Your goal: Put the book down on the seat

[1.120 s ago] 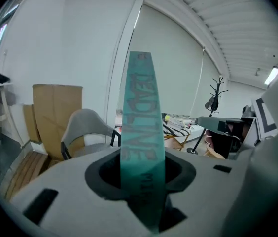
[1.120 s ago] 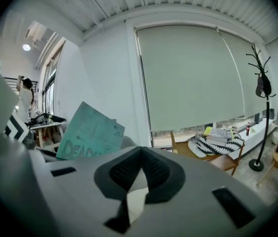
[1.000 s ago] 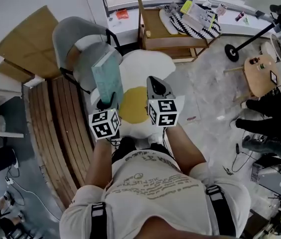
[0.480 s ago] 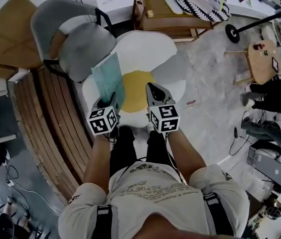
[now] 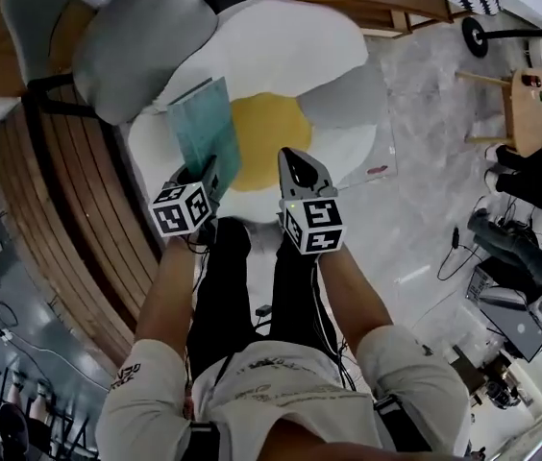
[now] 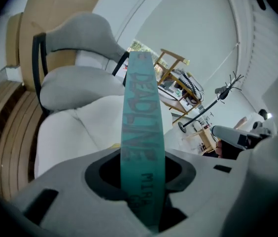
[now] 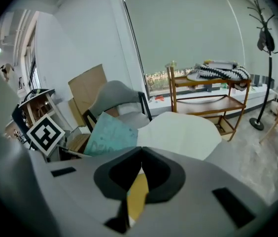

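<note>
Book (image 5: 206, 133) stands on edge over the egg-shaped seat (image 5: 290, 56) in the head view, clamped by your left tool (image 5: 209, 173). Left gripper view: gripped only at its end, it could topple off the seat if released early. Right gripper view: right tool (image 7: 140, 152) closed, empty.

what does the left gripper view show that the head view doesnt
Only the left gripper view: the lettering on the spine of the book, clamped between the jaws of the left hand-held gripper.
Only the head view: the right hand-held gripper, holding nothing, and the person's arms.
Both: the teal book, the white cushion seat and the grey chair.
</note>
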A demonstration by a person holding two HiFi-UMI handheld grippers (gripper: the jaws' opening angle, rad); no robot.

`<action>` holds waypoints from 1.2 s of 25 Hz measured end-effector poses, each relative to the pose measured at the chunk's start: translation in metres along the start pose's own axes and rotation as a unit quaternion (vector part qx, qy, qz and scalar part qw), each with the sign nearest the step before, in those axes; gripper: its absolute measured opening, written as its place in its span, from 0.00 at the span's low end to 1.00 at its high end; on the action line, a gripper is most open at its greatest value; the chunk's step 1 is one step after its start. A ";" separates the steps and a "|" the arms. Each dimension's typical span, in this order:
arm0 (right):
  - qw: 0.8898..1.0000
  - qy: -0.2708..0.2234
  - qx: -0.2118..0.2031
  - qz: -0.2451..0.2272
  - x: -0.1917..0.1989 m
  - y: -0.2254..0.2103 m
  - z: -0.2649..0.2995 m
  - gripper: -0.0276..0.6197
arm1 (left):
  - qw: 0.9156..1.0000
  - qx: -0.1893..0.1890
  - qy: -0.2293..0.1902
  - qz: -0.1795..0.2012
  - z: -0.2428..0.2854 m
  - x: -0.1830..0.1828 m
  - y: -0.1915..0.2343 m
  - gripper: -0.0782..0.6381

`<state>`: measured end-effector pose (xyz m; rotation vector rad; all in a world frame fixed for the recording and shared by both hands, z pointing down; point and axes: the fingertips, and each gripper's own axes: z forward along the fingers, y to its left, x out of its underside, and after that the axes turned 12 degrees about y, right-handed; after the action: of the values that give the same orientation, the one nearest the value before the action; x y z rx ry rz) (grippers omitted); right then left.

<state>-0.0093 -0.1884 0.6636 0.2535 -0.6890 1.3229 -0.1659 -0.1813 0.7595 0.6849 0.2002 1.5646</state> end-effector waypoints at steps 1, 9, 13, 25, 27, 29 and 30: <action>1.000 0.005 -0.001 -0.002 0.010 -0.001 0.013 0.09 | 1.000 0.007 0.003 -0.009 0.011 0.005 0.009 0.33; 0.999 0.025 -0.013 -0.019 0.070 0.001 0.077 0.09 | 0.996 0.074 -0.001 -0.053 0.085 0.030 0.059 0.33; 0.999 0.038 -0.011 -0.016 0.098 -0.005 0.093 0.09 | 0.992 0.110 0.001 -0.060 0.113 0.039 0.070 0.33; 0.998 0.066 -0.020 -0.013 0.139 0.007 0.103 0.09 | 0.988 0.141 0.049 -0.046 0.163 0.061 0.088 0.34; 0.997 0.070 -0.022 -0.015 0.142 0.008 0.101 0.09 | 0.989 0.123 0.066 -0.044 0.169 0.069 0.095 0.34; 0.997 0.072 -0.023 -0.018 0.144 0.007 0.100 0.09 | 0.990 0.114 0.074 -0.041 0.172 0.074 0.100 0.34; 0.997 0.072 -0.023 -0.020 0.144 0.007 0.100 0.09 | 0.990 0.112 0.075 -0.041 0.172 0.076 0.103 0.34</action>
<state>-0.0357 -0.1252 0.8253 0.1316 -0.5895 1.2728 -0.1590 -0.1693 0.9738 0.7227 0.5163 1.5296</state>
